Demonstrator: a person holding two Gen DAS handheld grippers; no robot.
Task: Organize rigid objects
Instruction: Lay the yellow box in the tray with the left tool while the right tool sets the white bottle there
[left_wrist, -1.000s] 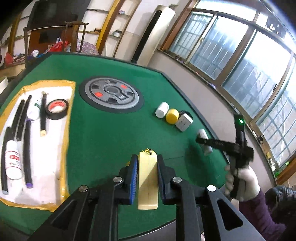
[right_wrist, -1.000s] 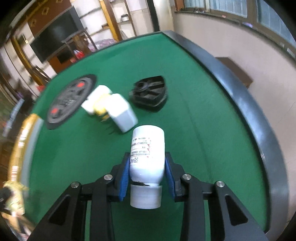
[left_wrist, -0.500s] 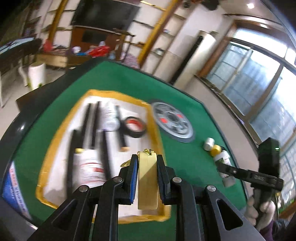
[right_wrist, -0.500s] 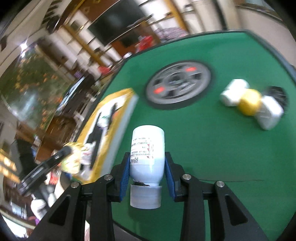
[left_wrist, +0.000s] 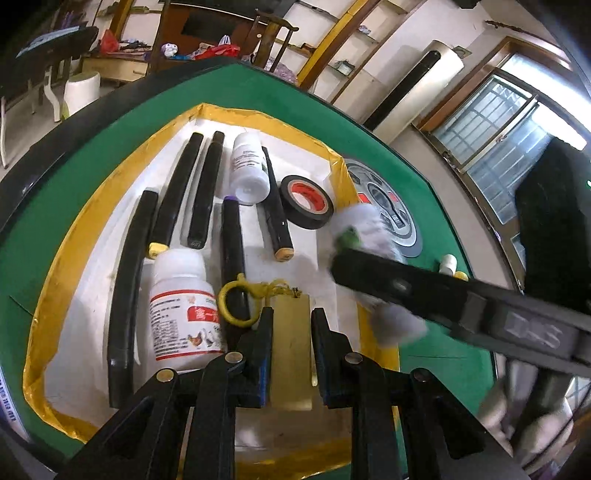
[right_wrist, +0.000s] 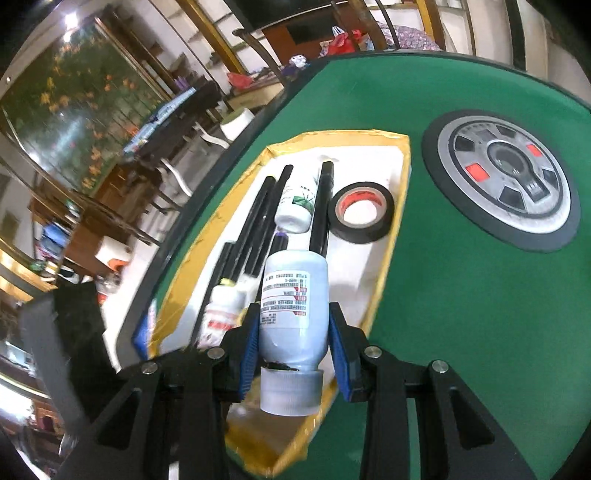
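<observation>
Low in the frame, your left gripper (left_wrist: 291, 325) carries a flat tan tag (left_wrist: 291, 354) with a yellow ring over the white tray (left_wrist: 55, 295); its jaws have just been easing apart, gaps showing beside the tag. Your right gripper (right_wrist: 293, 326) clamps a white bottle (right_wrist: 293, 295), cap toward the camera, bottom centre.

A green felt table (right_wrist: 461, 314) with a dark raised rim is seen in both views. A round grey and black panel (right_wrist: 502, 182) with red buttons is set into its middle. Behind the table, a dark wooden chair (left_wrist: 275, 40), wall shelves (left_wrist: 343, 62) and a white stool (left_wrist: 82, 92) are seen. A barred window (left_wrist: 495, 122) is shown at the right of the left wrist view.
</observation>
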